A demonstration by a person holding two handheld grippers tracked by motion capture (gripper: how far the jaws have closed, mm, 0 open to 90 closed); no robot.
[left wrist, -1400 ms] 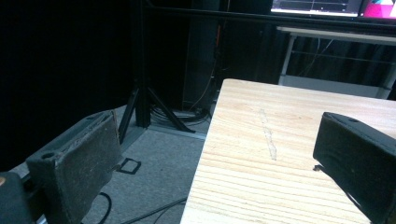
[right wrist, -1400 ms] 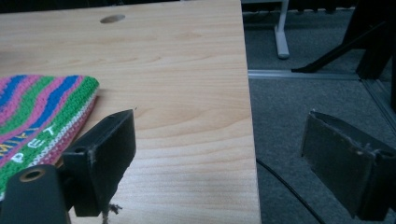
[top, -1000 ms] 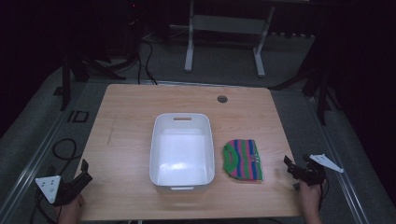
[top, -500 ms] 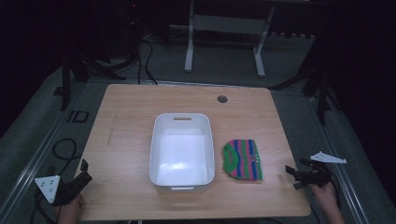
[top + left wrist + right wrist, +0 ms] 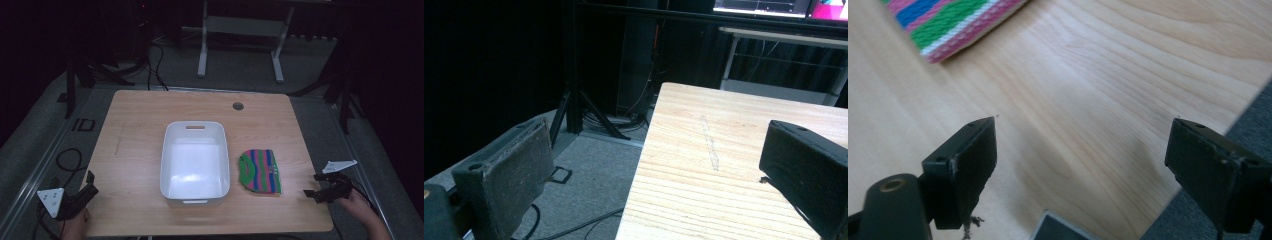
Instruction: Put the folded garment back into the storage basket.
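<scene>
The white bin stands near the middle of the wooden table, its long axis running away from the person, a slot handle at its far end. It is the landmark here.

Just to the right of the bin, close to its wall though whether they touch cannot be told, lies the striped knit piece, banded in green, pink and blue. It looks soft, light and limp, so it would likely fold and sag when lifted rather than hold its shape; it should not slip much, as the weave looks coarse. Its long axis runs parallel to the bin's, with the rounded end toward the far side and the straighter hem toward the person. A pinch on the near right corner or along the right edge seems the easiest hold.

The right gripper hovers over the table edge, right of the bin and beyond the knit piece, jaws spread wide, nothing between them.

The left gripper sits well left of the bin at the near corner, jaws likewise spread and empty.
</scene>
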